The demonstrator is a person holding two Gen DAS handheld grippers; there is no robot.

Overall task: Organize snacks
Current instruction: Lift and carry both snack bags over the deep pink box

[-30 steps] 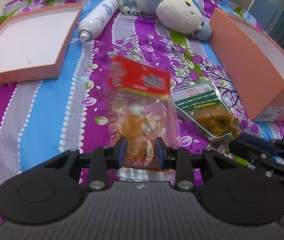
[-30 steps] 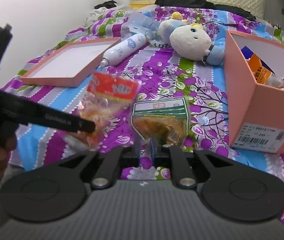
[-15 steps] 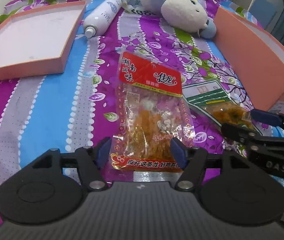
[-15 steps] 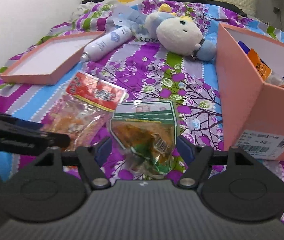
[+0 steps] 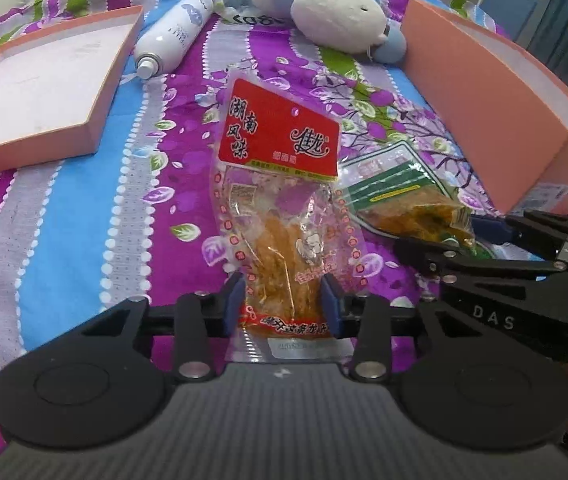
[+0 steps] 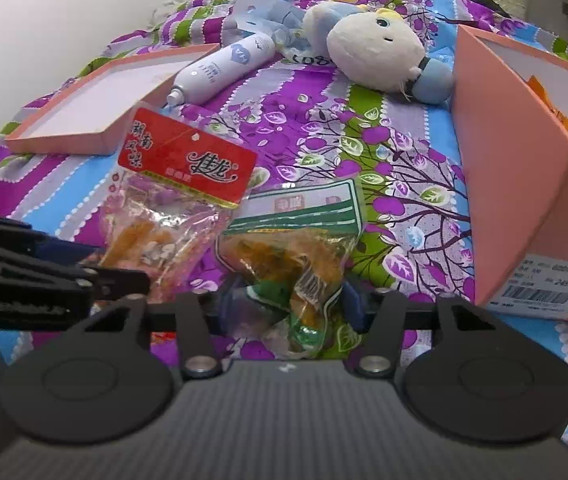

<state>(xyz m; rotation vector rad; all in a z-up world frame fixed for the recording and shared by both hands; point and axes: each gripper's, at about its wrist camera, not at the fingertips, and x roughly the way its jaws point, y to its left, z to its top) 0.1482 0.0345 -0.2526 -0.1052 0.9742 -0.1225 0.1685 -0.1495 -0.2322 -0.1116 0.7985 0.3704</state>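
My left gripper (image 5: 282, 306) is shut on the near end of a clear snack bag with a red label (image 5: 280, 184), which lifts off the bedspread; it also shows in the right wrist view (image 6: 180, 184). My right gripper (image 6: 292, 306) is shut on the crumpled near end of a green-labelled snack bag (image 6: 296, 236), seen in the left wrist view (image 5: 400, 196) beside the red one. The right gripper (image 5: 484, 236) shows side-on at right in the left wrist view. A tall pink box (image 6: 524, 184) with snacks inside stands at right.
A shallow pink box lid (image 5: 36, 88) lies at left on the patterned bedspread. A white spray bottle (image 5: 176, 36) and a plush toy (image 5: 332, 12) lie at the far side. The left gripper's body (image 6: 24, 280) crosses the right wrist view at left.
Both grippers were open around the bags half a second ago and have now closed on them. The bags' near ends are pinched and crumpled.
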